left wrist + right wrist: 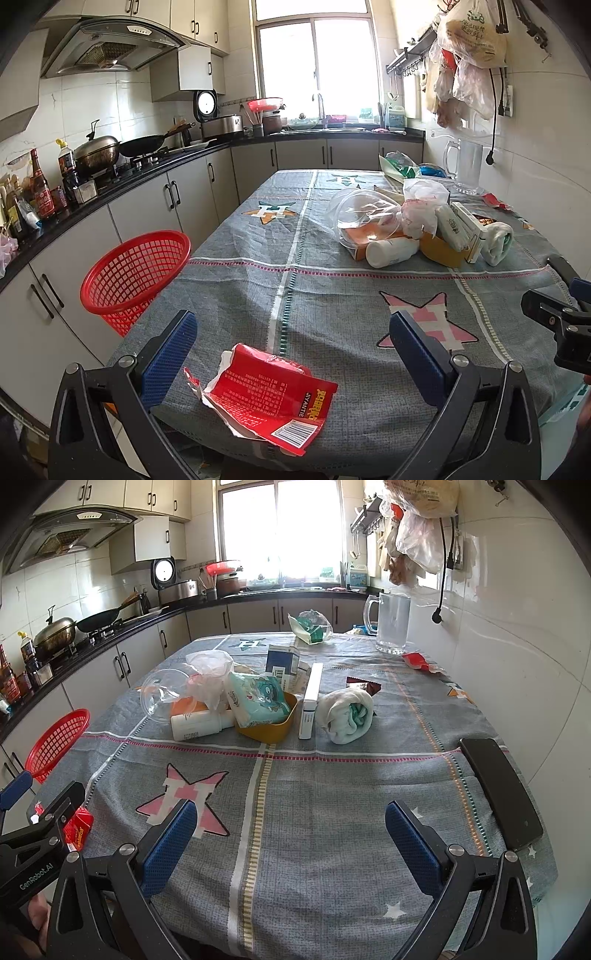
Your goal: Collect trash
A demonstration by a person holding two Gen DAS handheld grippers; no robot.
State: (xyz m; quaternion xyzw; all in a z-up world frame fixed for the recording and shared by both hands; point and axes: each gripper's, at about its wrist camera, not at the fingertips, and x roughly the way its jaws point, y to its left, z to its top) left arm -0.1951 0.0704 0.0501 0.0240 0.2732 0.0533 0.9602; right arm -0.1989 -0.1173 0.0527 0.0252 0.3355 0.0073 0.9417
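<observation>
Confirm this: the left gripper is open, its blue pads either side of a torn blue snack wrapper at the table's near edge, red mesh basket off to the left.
One detail is wrong: the torn snack wrapper is red, not blue, as the left wrist view shows. The rest holds: the left gripper is open with its blue pads either side of it at the table's near edge, red mesh basket to the left.

Open right tool [291,843] over tablecloth [332,812]

A torn red wrapper [264,400] with a barcode was laid flat and crumpled at the near edge of the bench [332,295]. A red mesh basket [135,275], tilted and open, was set against the bench's left edge, apart from the wrapper.
</observation>
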